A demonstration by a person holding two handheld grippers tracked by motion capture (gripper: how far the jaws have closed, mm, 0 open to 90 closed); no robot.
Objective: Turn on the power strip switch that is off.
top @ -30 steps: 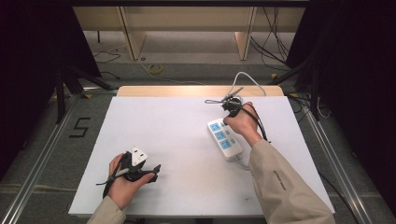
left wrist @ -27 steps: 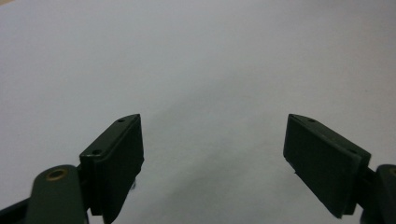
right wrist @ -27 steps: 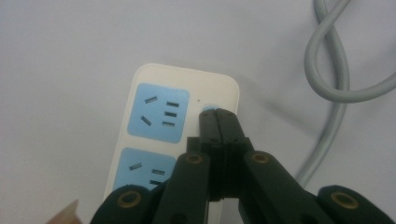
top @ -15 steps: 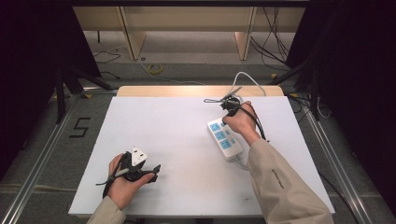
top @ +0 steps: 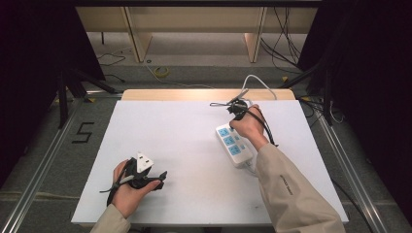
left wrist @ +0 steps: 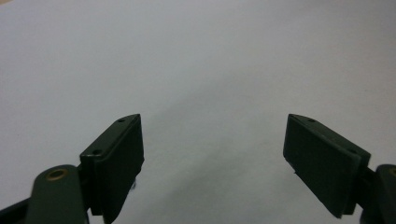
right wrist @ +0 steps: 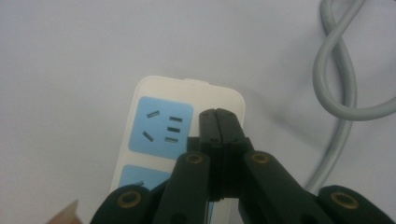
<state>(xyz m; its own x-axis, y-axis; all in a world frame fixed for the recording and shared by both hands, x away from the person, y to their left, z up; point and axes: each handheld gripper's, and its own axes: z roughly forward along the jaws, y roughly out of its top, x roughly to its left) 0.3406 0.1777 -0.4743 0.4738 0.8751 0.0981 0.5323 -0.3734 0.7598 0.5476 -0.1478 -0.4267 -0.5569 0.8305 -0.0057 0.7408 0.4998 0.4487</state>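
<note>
A white power strip [top: 233,146] with blue socket faces lies on the right half of the white table [top: 184,131]. My right gripper [top: 234,124] is held over its far end, mostly under the hand. In the right gripper view its jaws are shut with nothing between them; my right gripper [right wrist: 218,115] has its tips over the white power strip [right wrist: 156,88], just right of a blue socket [right wrist: 161,123]. I cannot tell whether they touch it. My left gripper [top: 160,177] rests at the front left. In the left gripper view my left gripper [left wrist: 212,140] stands wide open over bare table.
A grey cable [right wrist: 337,70] loops from the strip toward the table's back edge [top: 204,94]. Beyond the table the floor carries loose cables, a yellow coil [top: 162,72] and wooden legs. A "5" mark [top: 82,132] is on the floor at left.
</note>
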